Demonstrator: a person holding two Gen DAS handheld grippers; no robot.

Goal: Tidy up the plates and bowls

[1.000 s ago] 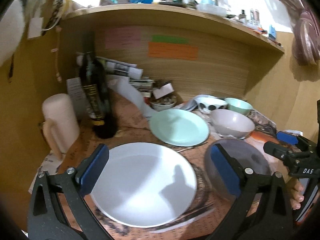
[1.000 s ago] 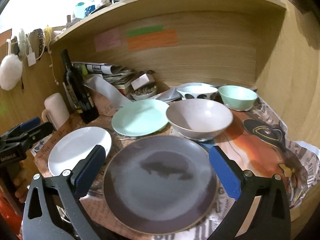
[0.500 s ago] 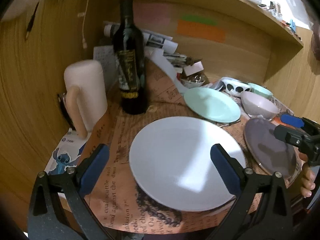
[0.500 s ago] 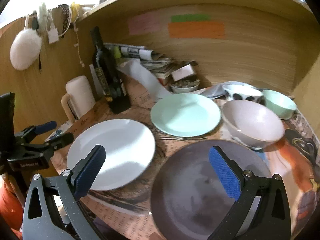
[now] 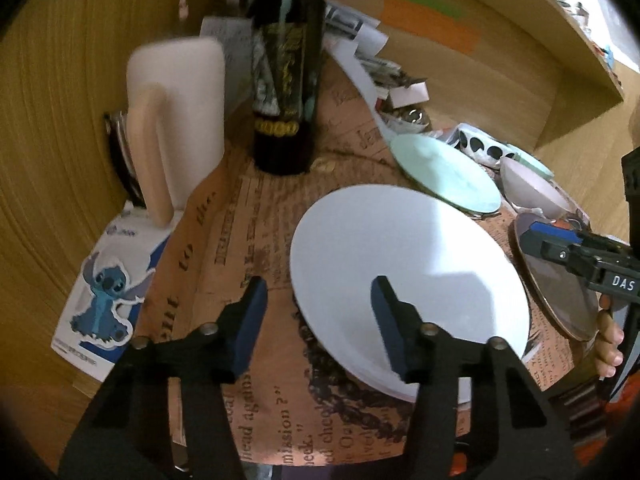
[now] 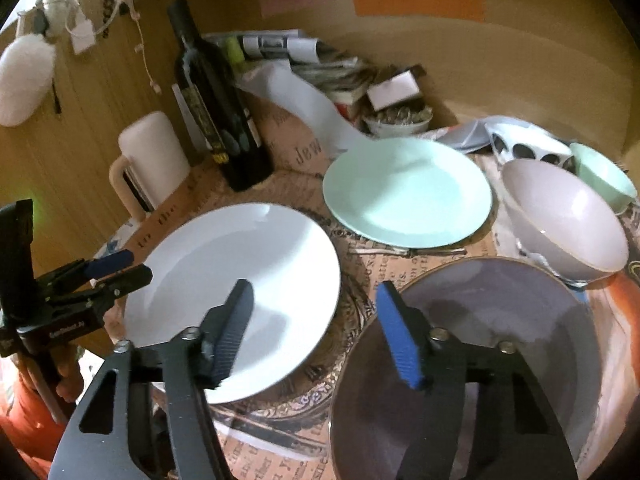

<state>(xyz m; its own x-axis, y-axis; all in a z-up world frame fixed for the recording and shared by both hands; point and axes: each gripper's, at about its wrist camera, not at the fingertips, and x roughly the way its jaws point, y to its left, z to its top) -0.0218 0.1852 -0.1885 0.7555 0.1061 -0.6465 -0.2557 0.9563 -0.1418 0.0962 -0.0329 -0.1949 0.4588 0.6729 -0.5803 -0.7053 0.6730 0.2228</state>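
A white plate lies flat on the newspaper-covered table, and a grey plate lies to its right. My left gripper hovers over the white plate's left rim. Its jaws are closing, one finger over the plate and one over the paper, and neither pad presses. My right gripper straddles the gap between the two plates, its jaws closing on nothing. Behind lie a mint plate, a lilac bowl, a mint bowl and a spotted white bowl.
A dark wine bottle and a cream mug stand at the back left by the wooden wall. Rolled papers and a small filled dish crowd the back. A cartoon sticker sheet lies at the table's left edge.
Both grippers' jaws have narrowed from wide open. The left gripper sank and moved in over the white plate's left rim. The right gripper swung left, so the white plate now sits under its left finger.
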